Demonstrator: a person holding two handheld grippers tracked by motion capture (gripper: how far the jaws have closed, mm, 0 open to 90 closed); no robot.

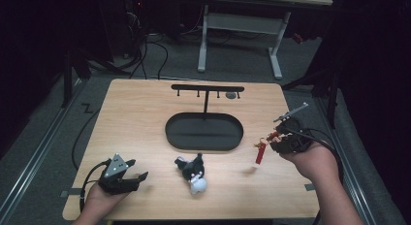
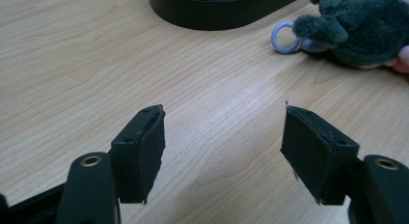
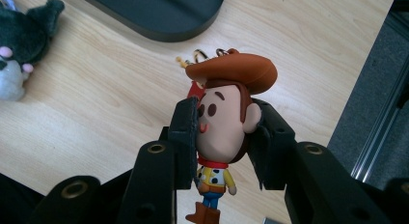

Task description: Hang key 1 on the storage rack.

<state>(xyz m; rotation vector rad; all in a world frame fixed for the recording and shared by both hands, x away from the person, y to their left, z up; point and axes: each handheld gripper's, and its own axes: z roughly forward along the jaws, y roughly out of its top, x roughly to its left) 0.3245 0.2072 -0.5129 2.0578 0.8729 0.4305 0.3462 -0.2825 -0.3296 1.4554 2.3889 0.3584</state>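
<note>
- Two pads of the right gripper (image 3: pixel 224 142) are pinched on the head of a cowboy figure (image 3: pixel 224 122), held above the table (image 1: pixel 145 118).
- Left gripper (image 2: pixel 224 151) is spread, empty, near the plush toy (image 2: pixel 366 28).

Brown-hatted cowboy figure (image 3: pixel 224 122); dark-grey plush (image 2: pixel 361 28); black tray (image 1: pixel 203 133).
</note>
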